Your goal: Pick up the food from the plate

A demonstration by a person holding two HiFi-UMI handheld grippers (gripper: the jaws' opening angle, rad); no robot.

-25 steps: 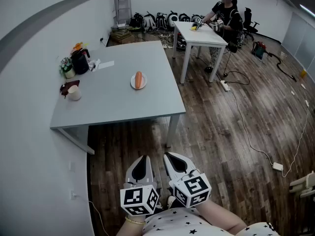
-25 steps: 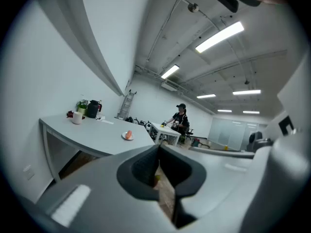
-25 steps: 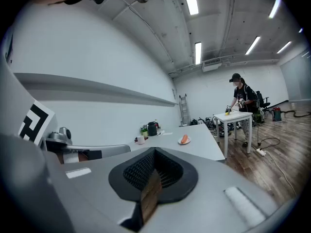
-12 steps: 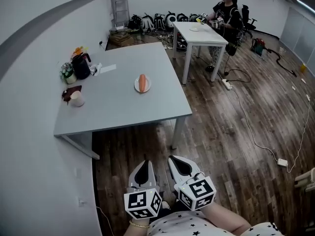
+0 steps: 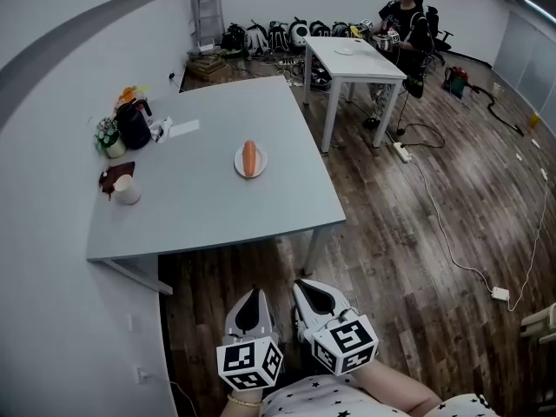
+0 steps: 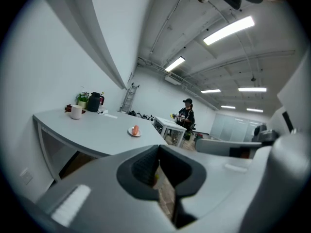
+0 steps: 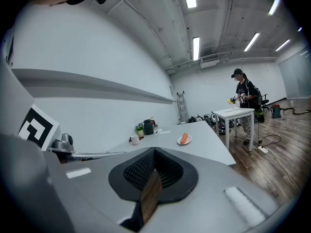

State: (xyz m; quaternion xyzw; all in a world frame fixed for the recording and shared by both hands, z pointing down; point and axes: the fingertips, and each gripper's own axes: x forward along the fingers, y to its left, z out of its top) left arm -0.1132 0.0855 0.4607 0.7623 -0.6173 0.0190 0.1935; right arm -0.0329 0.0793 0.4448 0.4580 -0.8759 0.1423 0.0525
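The left gripper [image 5: 251, 307] and right gripper [image 5: 314, 301] rest low near the person's body, jaws closed on nothing, seemingly because the sausage [image 5: 249, 157] lies well beyond reach on its white plate [image 5: 237, 166] mid-way across the far grey table [image 5: 217, 207].

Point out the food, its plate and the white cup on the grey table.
food [image 5: 249, 157]: head view, middle of its top.
plate [image 5: 237, 162]: head view, bare left rim.
white cup [image 5: 127, 190]: head view, its side wall.
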